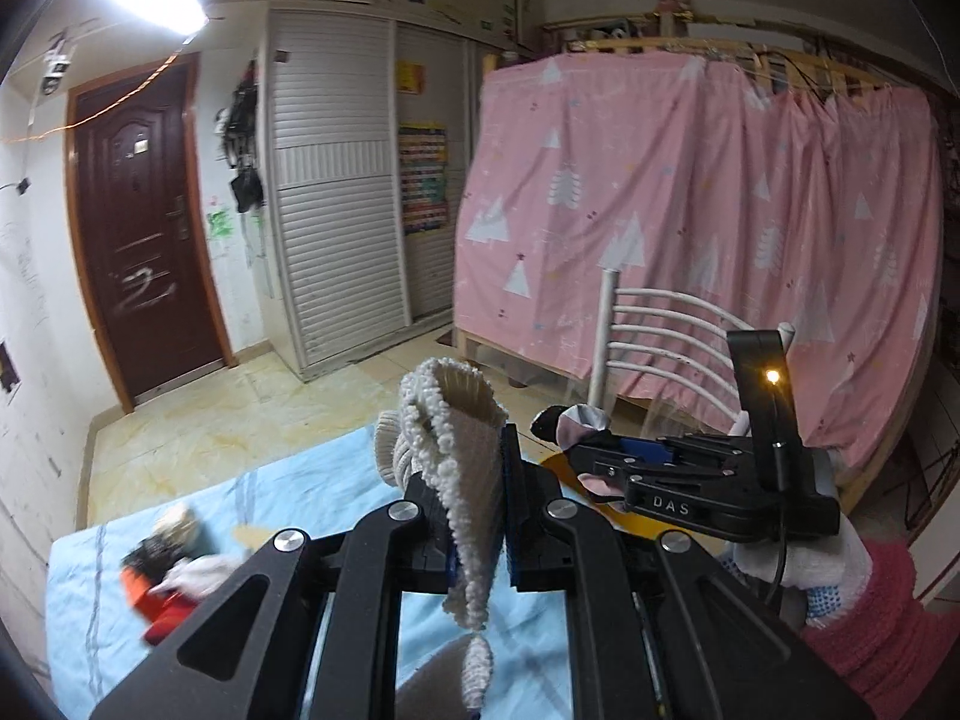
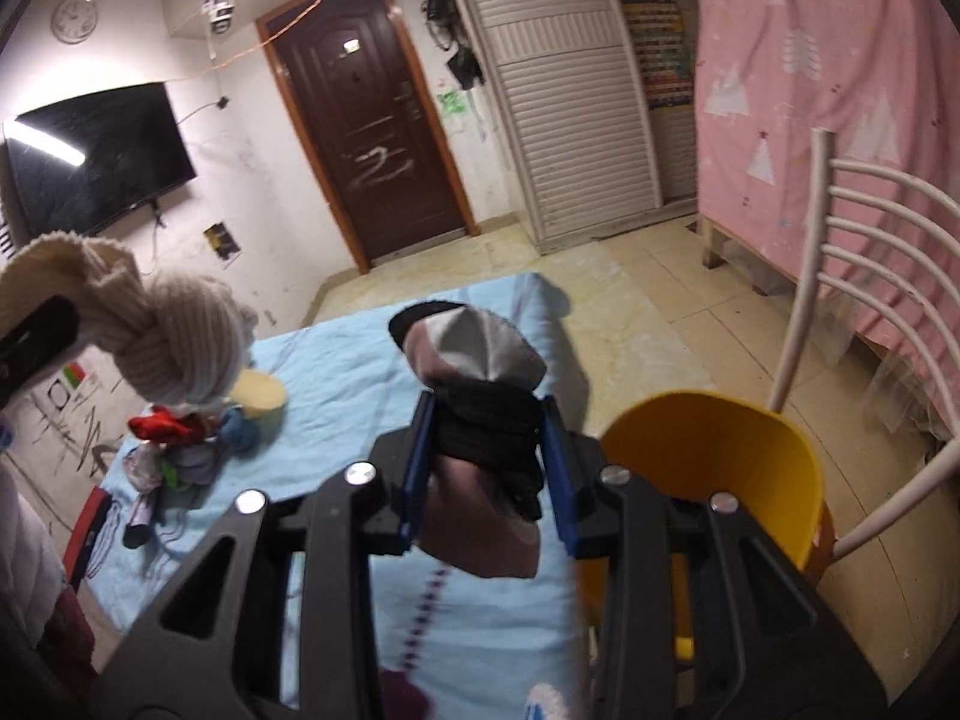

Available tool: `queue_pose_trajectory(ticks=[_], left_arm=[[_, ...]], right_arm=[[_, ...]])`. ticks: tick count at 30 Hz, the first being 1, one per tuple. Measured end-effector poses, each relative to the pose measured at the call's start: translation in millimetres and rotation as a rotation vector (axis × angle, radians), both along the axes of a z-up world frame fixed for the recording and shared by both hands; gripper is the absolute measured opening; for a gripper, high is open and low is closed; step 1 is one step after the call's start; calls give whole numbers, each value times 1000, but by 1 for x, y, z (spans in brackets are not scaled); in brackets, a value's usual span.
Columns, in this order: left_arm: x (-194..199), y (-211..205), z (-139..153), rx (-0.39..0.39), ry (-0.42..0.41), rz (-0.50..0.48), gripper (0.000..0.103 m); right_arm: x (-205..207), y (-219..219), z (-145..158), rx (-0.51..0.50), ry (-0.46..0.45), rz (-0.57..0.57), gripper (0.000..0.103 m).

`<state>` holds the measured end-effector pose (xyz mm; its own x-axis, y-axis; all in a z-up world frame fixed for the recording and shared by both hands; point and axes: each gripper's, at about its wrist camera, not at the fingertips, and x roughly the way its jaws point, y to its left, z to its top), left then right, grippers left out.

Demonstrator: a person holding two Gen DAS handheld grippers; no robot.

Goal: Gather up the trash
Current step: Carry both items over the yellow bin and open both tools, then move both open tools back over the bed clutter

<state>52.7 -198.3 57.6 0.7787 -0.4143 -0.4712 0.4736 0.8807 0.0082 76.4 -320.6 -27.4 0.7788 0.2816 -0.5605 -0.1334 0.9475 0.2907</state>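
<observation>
1. Left tongs (image 1: 503, 474): pinching a knotted cream knit sock (image 1: 462, 450), held up above the tabletop (image 1: 288, 492) covered in light blue cloth.
2. Right tongs (image 2: 487, 420): pinching a rolled black-and-grey sock (image 2: 474, 360), held off the tabletop; the roll's grey end points to 12 o'clock.
3. Yellow bin (image 2: 720, 456): at 3 o'clock of the right tongs, just beside the tabletop edge, open mouth facing up.
4. Heap of small clothes (image 2: 174, 450): on the blue cloth at 9 o'clock of the right tongs, well apart from them.
5. White chair (image 2: 840, 276): beyond the bin, toward 2 o'clock, in front of a pink curtain (image 2: 840, 60).
</observation>
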Motion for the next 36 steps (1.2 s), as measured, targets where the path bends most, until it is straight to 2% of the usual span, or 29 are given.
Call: queue_pose_trajectory(ticks=[5,9,17,21,26,29,31,36], left_arm=[[26,-58,-7,27,19,-54,2],[49,-99,-15,27,78,-103,2],[89,-169,-42,65,150,-149,2],[108,-194,-58,87,195,-150,3],[119,-207,-71,96,228,-151,9],[117,-208,-73,100,224,-161,20],[116,-205,-71,99,219,-157,32],[108,-183,-60,72,210,-131,40]], right_arm=[[3,-39,-17,-11,20,-90,32],[11,-64,-33,-13,40,-141,33],[24,-99,-62,9,71,-172,36],[26,-108,-72,17,84,-180,55],[23,-113,-74,-7,92,-196,58],[20,-113,-72,-16,95,-200,61],[18,-113,-70,-18,93,-203,61],[13,-108,-58,-12,77,-200,62]])
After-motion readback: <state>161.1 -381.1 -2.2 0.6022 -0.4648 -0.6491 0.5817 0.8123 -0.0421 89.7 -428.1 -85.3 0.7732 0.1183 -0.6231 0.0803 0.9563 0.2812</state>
